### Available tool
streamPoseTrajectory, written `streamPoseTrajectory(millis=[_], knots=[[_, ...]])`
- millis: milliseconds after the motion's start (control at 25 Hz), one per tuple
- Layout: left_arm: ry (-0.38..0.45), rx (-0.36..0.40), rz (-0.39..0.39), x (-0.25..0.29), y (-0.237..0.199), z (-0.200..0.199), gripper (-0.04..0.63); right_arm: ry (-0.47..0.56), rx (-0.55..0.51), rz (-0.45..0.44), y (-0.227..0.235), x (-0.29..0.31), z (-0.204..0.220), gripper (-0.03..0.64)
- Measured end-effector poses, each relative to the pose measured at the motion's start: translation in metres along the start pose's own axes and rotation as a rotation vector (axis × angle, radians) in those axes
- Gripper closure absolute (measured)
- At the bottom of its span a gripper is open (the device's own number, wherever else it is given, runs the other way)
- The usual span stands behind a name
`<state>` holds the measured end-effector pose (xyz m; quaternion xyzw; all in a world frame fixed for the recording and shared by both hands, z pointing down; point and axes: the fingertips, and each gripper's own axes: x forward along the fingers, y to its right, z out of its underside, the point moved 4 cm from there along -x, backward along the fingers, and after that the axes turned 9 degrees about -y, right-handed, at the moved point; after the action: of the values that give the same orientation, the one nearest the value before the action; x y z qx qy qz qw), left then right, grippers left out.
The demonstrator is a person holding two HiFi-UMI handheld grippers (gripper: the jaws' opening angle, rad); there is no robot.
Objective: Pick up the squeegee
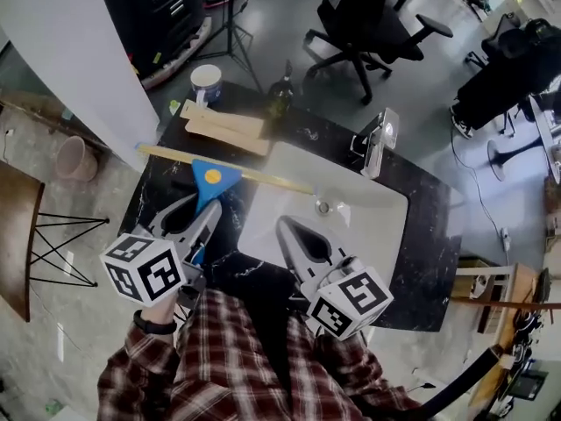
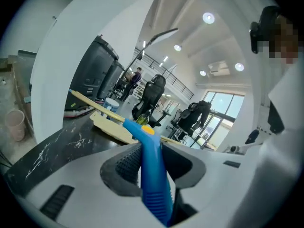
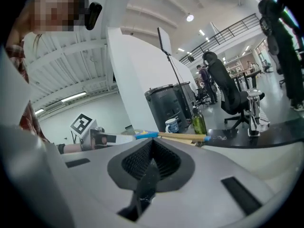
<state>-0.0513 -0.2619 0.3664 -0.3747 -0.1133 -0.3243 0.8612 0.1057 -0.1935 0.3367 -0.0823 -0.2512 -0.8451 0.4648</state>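
Observation:
The squeegee [image 1: 213, 179] has a blue handle with a yellow dot and a long pale blade that runs across the counter's left part. My left gripper [image 1: 200, 209] is shut on the blue handle and holds it above the black counter [image 1: 421, 235]. In the left gripper view the handle [image 2: 153, 175] stands between the ribbed pads, blade end pointing away. My right gripper [image 1: 286, 226] hangs over the white sink [image 1: 368, 202], shut with nothing in it. In the right gripper view its pads [image 3: 142, 160] meet, and the squeegee [image 3: 147, 135] shows beyond them.
Wooden boards [image 1: 223, 128], a white mug [image 1: 206, 82] and a green bottle [image 1: 280, 95] sit at the counter's far edge. A chrome faucet [image 1: 377, 139] stands behind the sink. A white panel [image 1: 70, 51] rises at the left; an office chair [image 1: 364, 24] stands beyond.

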Motion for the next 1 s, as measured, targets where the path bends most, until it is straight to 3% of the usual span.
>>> streamPoseTrajectory(millis=[400,720,1000], knots=[[0.191,0.081,0.206,-0.029,0.052,-0.054,0.451,0.039,-0.054,0.081,-0.009,-0.014,-0.021,0.604],[0.203,0.145,0.270,-0.034,0.076,-0.067,0.451,0.054,-0.086,0.081,-0.016,-0.013,-0.031,0.604],[0.196,0.154,0.292,-0.032,0.082,-0.068,0.451,0.058,-0.097,0.079,-0.018,-0.013,-0.033,0.605]])
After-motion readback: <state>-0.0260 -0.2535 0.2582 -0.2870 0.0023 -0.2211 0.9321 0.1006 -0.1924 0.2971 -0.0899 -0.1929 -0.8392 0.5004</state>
